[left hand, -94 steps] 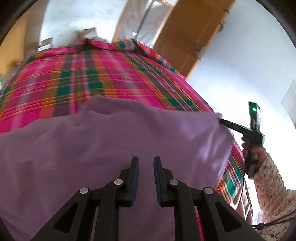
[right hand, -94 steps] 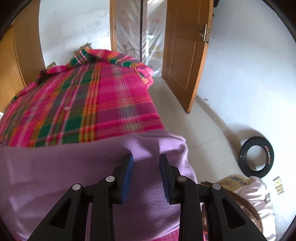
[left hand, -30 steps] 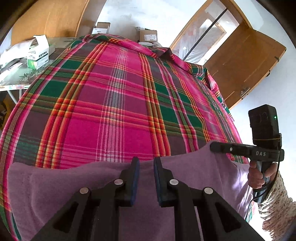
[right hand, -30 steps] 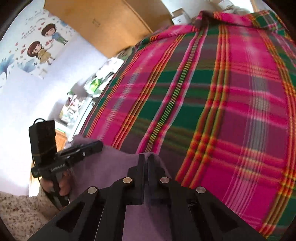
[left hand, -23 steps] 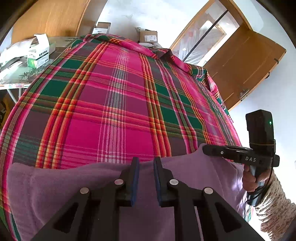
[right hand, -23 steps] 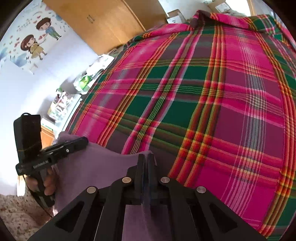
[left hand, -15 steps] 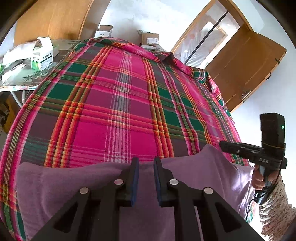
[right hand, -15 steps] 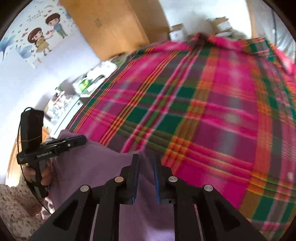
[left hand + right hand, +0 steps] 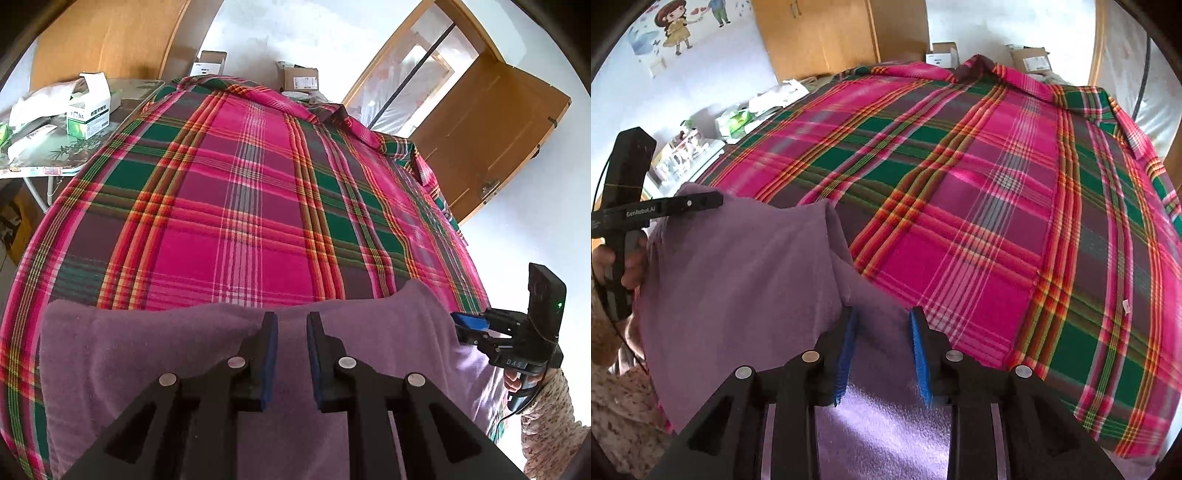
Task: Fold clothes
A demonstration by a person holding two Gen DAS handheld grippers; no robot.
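Observation:
A purple cloth (image 9: 166,350) lies flat across the near end of a bed covered in a pink and green plaid sheet (image 9: 240,221). My left gripper (image 9: 290,321) sits over the cloth's far edge. Its jaws stand apart, and flat cloth shows in the gap. My right gripper (image 9: 463,330) is at the cloth's right end. In the right wrist view the right gripper (image 9: 882,317) is open above the purple cloth (image 9: 746,266), just past a raised crease. The left gripper (image 9: 720,202) appears side-on at the cloth's far left corner.
A glass side table (image 9: 122,107) with boxes stands left of the bed. A wooden door (image 9: 491,140) stands open on the right, and cardboard boxes (image 9: 301,79) sit beyond the bed. A hand and floral sleeve (image 9: 550,417) hold the right gripper. The plaid sheet (image 9: 997,221) spreads wide ahead.
My right gripper was shut on the cloth's edge a second ago. It has since opened and let go. The gap between the left gripper's jaws is unchanged.

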